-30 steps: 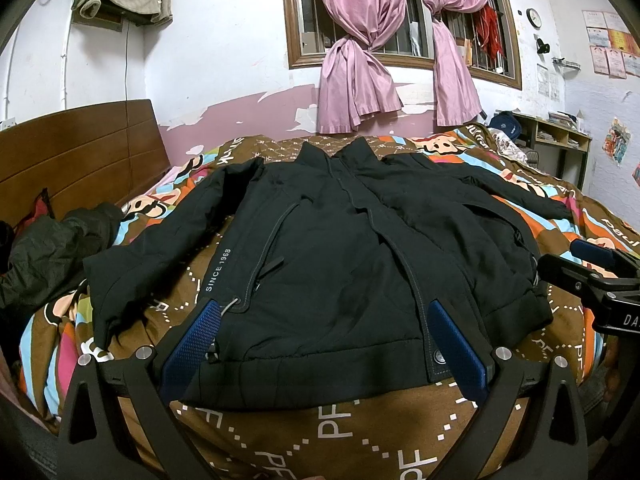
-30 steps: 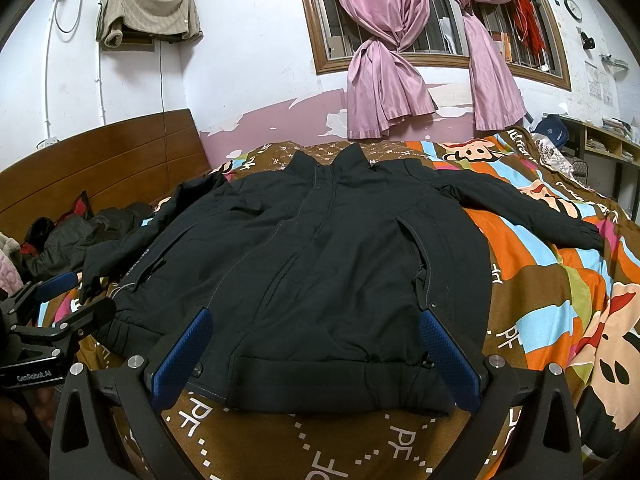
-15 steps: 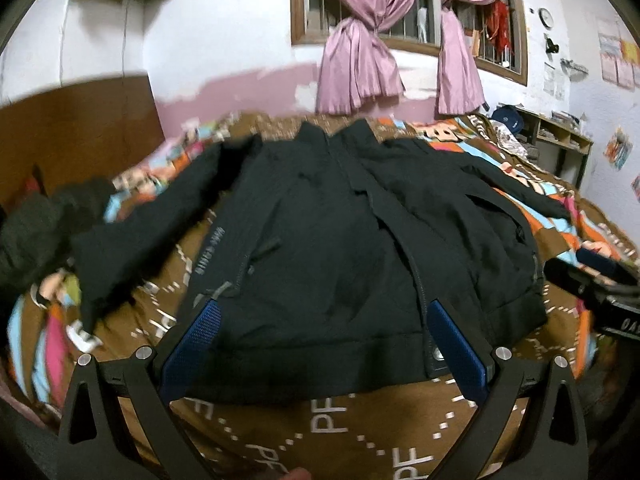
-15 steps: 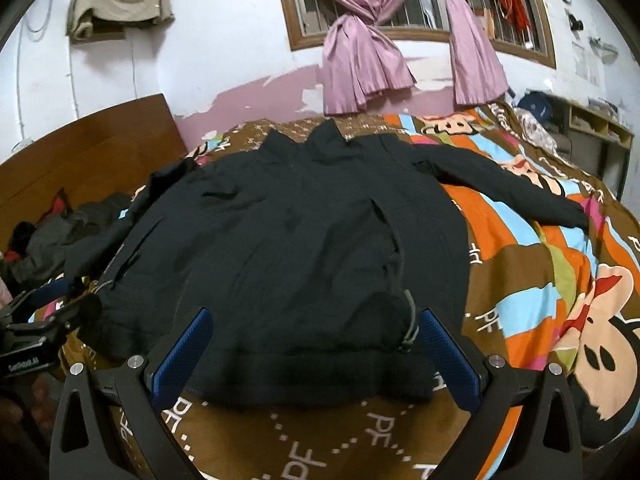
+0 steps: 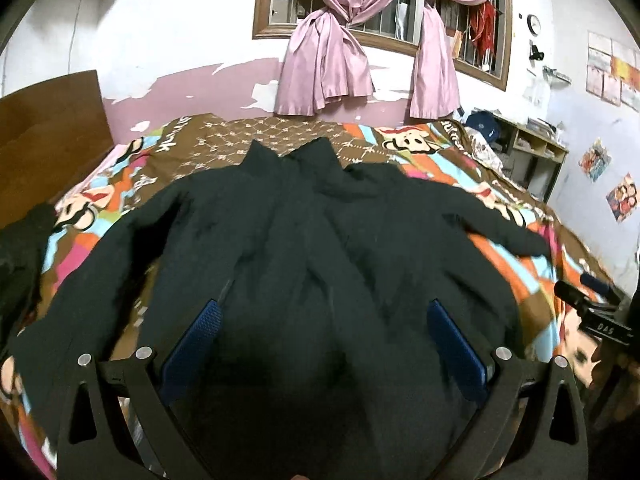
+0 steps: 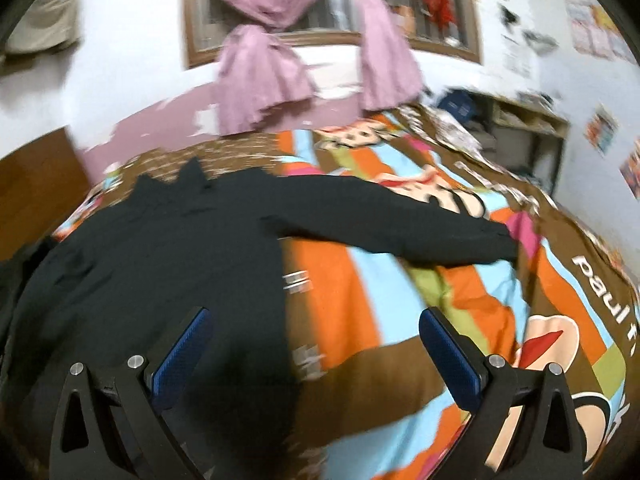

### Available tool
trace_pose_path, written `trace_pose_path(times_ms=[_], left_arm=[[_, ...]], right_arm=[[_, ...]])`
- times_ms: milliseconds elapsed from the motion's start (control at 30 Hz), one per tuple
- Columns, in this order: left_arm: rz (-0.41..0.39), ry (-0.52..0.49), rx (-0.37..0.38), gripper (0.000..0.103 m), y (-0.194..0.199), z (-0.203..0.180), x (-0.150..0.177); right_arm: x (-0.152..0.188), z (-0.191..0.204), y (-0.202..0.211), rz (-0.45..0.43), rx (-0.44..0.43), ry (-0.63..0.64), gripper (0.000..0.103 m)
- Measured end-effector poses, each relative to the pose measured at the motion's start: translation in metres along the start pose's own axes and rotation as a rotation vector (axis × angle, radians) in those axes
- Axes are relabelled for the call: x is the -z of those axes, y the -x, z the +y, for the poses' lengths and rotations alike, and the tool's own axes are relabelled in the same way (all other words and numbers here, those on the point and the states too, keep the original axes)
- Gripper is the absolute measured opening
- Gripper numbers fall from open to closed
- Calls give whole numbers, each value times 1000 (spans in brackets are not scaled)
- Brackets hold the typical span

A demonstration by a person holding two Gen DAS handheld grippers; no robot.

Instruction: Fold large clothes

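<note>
Item: black jacket point(image 5: 312, 248) – lies flat, front up, on the bed cover point(image 6: 420, 300), collar twd the far edge under the window point(image 5: 380, 4), hem at the near edge. Spread across the cover's left and centre part; right part of cover bare.

Sleeves: left sleeve point(image 5: 80, 280) angled out and down twd the near-left corner; right sleeve point(image 6: 392, 220) stretched out sideways twd the right edge, cuff resting on the striped print.

Left gripper point(image 5: 324, 344): blue-padded fingers point(image 5: 192, 344) spread wide, nothing btwn them; hovers over jacket's lower body near the hem. Contact w/ cloth – cannot tell, lower frame dark.

Right gripper point(image 6: 316, 352): fingers point(image 6: 448, 352) likewise spread apart, nothing gripped; left finger over the jacket's right side edge, right finger over bare cover. Seen also at the right margin of the left wrist view, beside the near-right part of the bed.

Surroundings: pink curtains point(image 5: 324, 64) tied at the window; wooden headboard point(image 5: 48, 132) along the left edge; dark clothes heap point(image 5: 20, 256) at the left edge by the headboard; shelf unit point(image 5: 532, 156) past the far-right corner. Right wrist view motion-blurred.
</note>
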State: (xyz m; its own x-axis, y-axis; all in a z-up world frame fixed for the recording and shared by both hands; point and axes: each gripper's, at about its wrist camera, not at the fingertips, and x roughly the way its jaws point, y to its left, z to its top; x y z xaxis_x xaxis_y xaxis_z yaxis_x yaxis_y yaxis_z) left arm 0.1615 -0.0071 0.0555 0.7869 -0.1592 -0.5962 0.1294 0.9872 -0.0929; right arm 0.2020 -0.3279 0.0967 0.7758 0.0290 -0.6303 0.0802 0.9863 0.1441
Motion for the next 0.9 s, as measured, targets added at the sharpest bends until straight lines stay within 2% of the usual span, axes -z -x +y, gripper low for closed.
trace_pose_path(times_ms=[100, 300, 467, 533, 600, 667, 700, 767, 833, 867, 900], left_arm=[[30, 13, 35, 101, -28, -11, -21], [70, -6, 93, 101, -108, -39, -55], [135, 82, 126, 101, -169, -53, -73], [137, 86, 136, 101, -185, -60, -81], [122, 73, 141, 101, -202, -67, -92], [127, 68, 139, 101, -221, -73, -98], [135, 67, 140, 101, -232, -77, -101], [169, 76, 140, 101, -252, -80, -101], [222, 76, 110, 101, -272, -83, -96], [249, 67, 88, 101, -281, -85, -92], [274, 52, 74, 101, -290, -86, -88]], right_arm=[[-14, -43, -36, 44, 5, -134, 103], [-33, -124, -106, 85, -99, -400, 103], [-42, -186, -157, 145, -54, -603, 103], [-38, -204, -171, 156, -43, -691, 102], [-31, -218, -186, 177, -40, -784, 94], [-22, -223, -201, 204, -52, -864, 78], [-17, -224, -207, 218, -73, -901, 74], [-11, -226, -216, 224, -132, -964, 42], [-12, -224, -218, 226, -133, -982, 33], [-15, -223, -218, 224, -129, -968, 24], [-22, -221, -216, 227, -113, -937, 21]])
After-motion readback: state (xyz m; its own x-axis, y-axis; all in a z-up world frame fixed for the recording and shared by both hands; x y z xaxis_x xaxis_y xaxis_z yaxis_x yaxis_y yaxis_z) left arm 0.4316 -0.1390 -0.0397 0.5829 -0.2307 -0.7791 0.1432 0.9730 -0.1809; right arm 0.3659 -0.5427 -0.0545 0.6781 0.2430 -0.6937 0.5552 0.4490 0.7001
